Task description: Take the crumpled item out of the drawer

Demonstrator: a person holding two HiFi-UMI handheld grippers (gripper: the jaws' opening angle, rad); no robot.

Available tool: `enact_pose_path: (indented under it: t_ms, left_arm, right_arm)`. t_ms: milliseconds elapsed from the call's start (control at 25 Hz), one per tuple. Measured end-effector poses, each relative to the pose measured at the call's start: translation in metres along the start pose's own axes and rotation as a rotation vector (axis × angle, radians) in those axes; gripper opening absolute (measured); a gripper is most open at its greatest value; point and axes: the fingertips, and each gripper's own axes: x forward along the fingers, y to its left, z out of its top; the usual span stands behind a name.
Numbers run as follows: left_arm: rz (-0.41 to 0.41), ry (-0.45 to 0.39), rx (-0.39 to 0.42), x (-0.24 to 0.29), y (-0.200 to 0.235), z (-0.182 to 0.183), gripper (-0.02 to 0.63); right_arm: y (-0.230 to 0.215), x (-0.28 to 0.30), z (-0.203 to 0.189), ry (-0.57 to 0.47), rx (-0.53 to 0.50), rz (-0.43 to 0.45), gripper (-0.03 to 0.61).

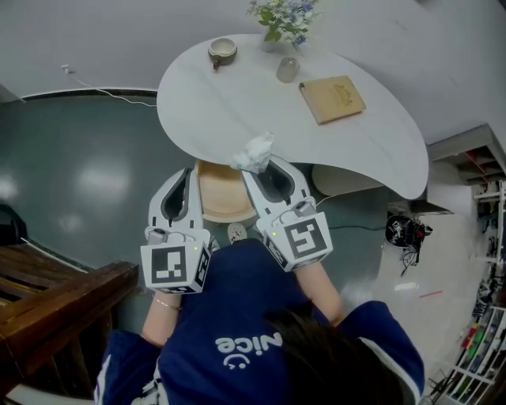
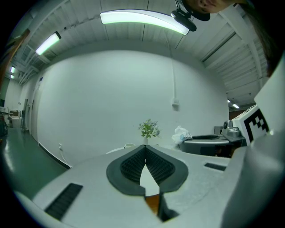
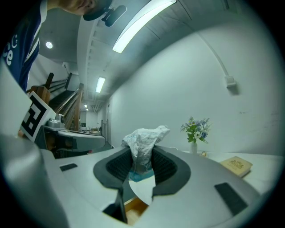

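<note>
The crumpled item (image 1: 254,153) is a white wad of paper or plastic with a bluish underside. My right gripper (image 1: 258,164) is shut on it, just above the near edge of the white table (image 1: 237,103). In the right gripper view the wad (image 3: 143,140) sticks up between the dark pads (image 3: 165,165). The open wooden drawer (image 1: 221,198) lies below, between both grippers, and its inside looks bare. My left gripper (image 1: 192,170) hovers at the drawer's left side. Its jaws meet at the tips (image 2: 145,149) with nothing in them.
On the table stand a cup (image 1: 222,51), a glass (image 1: 287,69), a vase of flowers (image 1: 283,20) and a tan book (image 1: 332,98). Dark wooden furniture (image 1: 55,293) is at the lower left. The floor is grey-green.
</note>
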Motion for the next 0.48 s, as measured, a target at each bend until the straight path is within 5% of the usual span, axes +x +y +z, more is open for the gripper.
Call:
enact_pose_path:
  t_ms: [480]
  left_arm:
    - [0.012, 0.001, 0.002, 0.0004, 0.0015, 0.0015, 0.005]
  right_arm:
    - [0.0003, 0.0030, -0.0004, 0.005, 0.002, 0.013, 0.129]
